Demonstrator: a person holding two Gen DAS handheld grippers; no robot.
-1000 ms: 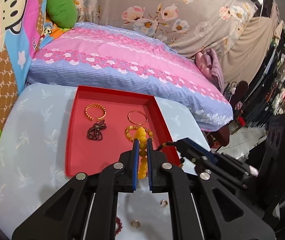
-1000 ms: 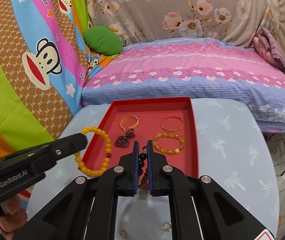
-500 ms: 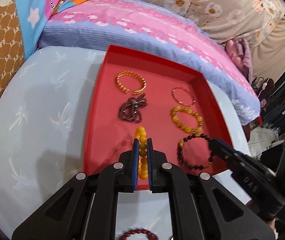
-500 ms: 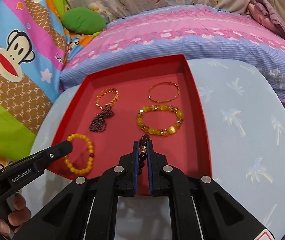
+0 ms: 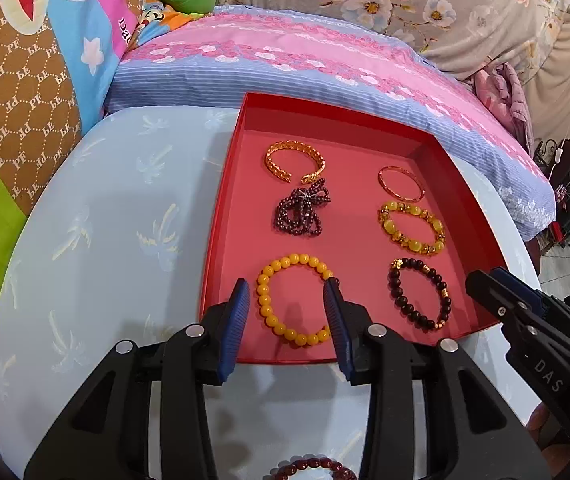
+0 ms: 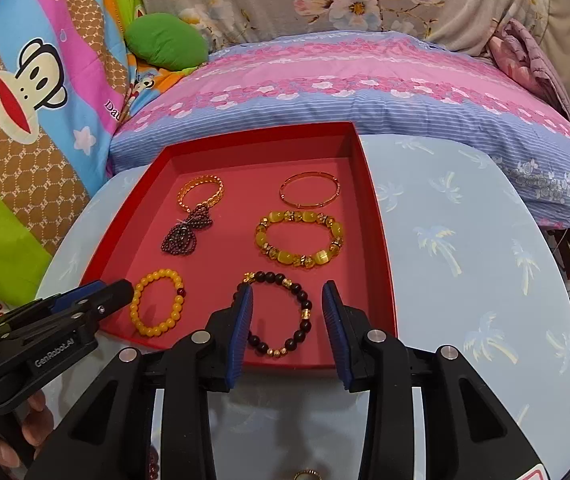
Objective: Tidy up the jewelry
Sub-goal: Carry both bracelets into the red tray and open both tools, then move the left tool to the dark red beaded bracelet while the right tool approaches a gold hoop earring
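A red tray holds several bracelets. My left gripper is open, its fingers either side of a yellow bead bracelet lying at the tray's front left. My right gripper is open, its fingers either side of a dark bead bracelet lying at the front right. Further back lie a yellow stone bracelet, a thin gold bangle, a dark purple bead bunch and a gold cuff.
The tray rests on a pale blue round table. A dark red bead bracelet and a ring lie on the table near me. A pink and blue pillow sits behind the table.
Both grippers opened and let go of their bracelets: the yellow one and the dark one now lie flat in the tray's front row. Both grippers have drawn back slightly.
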